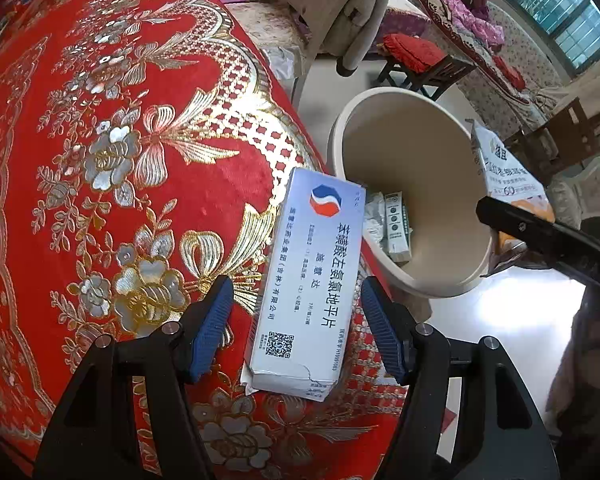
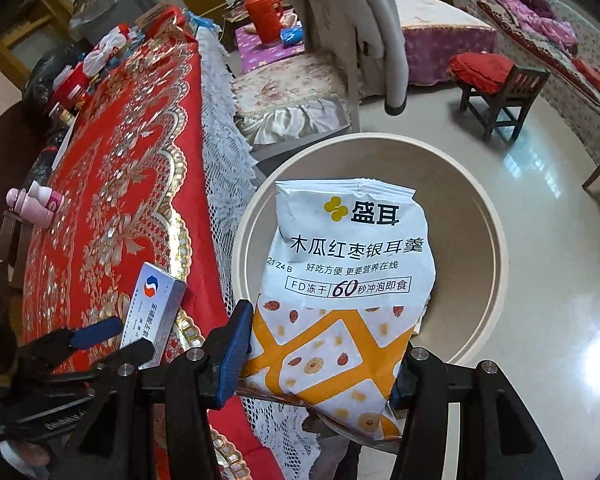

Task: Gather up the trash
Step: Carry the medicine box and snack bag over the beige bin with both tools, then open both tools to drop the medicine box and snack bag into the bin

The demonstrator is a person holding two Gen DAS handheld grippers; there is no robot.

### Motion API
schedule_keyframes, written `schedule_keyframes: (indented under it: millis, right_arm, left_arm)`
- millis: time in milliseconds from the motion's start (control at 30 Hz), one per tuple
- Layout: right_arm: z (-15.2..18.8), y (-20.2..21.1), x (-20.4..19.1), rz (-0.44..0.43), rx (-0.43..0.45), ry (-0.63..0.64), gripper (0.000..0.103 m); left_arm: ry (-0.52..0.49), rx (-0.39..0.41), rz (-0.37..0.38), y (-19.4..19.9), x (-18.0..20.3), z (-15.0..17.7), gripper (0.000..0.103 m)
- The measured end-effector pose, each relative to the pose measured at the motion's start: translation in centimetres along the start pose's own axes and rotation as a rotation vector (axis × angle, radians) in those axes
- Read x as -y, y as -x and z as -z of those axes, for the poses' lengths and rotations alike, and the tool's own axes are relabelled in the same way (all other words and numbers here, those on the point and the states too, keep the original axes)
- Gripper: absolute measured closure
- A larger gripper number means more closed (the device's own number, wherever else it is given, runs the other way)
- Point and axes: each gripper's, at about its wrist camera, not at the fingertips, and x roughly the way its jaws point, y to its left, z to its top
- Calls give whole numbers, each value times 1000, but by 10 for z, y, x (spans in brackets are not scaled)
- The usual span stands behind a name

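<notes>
Right tongs [image 2: 320,348] pinch white-and-orange foil snack packet [image 2: 348,280] above round beige plastic bin [image 2: 496,264]; left tongs [image 1: 296,328], spread, straddle white cardboard medicine box [image 1: 308,280] at bench edge and should close squarely.

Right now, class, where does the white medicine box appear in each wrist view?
Left wrist: white medicine box, centre, on the red cloth between the open left tongs.
Right wrist: box, lower left, at the cloth's edge.
Shared landmark: beige bin.
</notes>
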Motion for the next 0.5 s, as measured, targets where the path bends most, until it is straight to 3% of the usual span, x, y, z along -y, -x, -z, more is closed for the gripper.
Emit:
schedule_keyframes:
  millis: [67, 167, 500]
  right_arm:
    - [1, -1, 0, 1, -3, 1, 50]
    - [1, -1, 1, 1, -3, 0, 50]
    - [-1, 8, 16, 16, 22, -32, 50]
  left_arm:
    - [-9, 7, -15, -2, 2, 1, 39]
    - [-22, 19, -22, -3, 6, 1, 55]
    - [-19, 57, 68, 9, 26, -28, 55]
